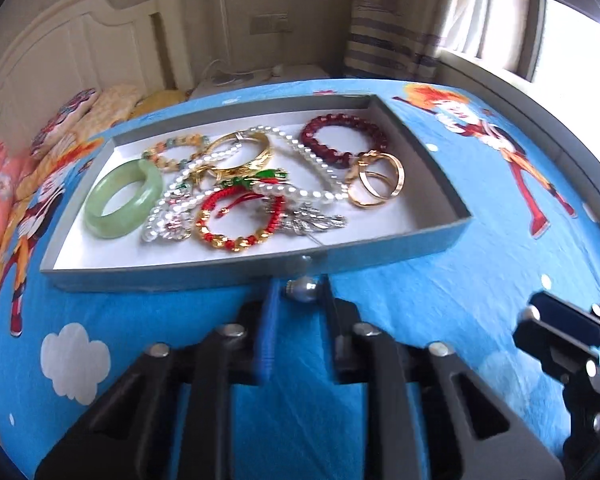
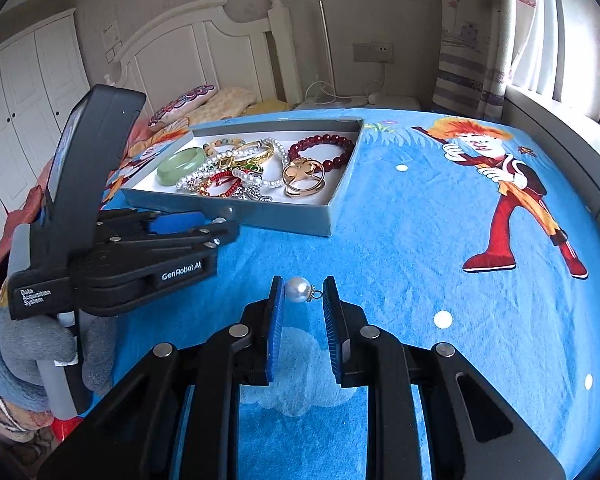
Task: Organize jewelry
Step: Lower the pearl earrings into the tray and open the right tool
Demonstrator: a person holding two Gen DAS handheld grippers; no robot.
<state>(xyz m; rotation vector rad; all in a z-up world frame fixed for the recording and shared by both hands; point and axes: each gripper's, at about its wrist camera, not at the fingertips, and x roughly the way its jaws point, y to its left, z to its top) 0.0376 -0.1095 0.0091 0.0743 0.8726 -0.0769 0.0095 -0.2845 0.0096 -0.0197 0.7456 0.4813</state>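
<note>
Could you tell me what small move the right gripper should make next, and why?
Probably ease the right gripper shut a touch. The pearl earring sits between its pads, pressed against one, with only its small loop near the other, so the hold looks unsure. The tray of jewelry lies ahead for the carry afterwards.
</note>
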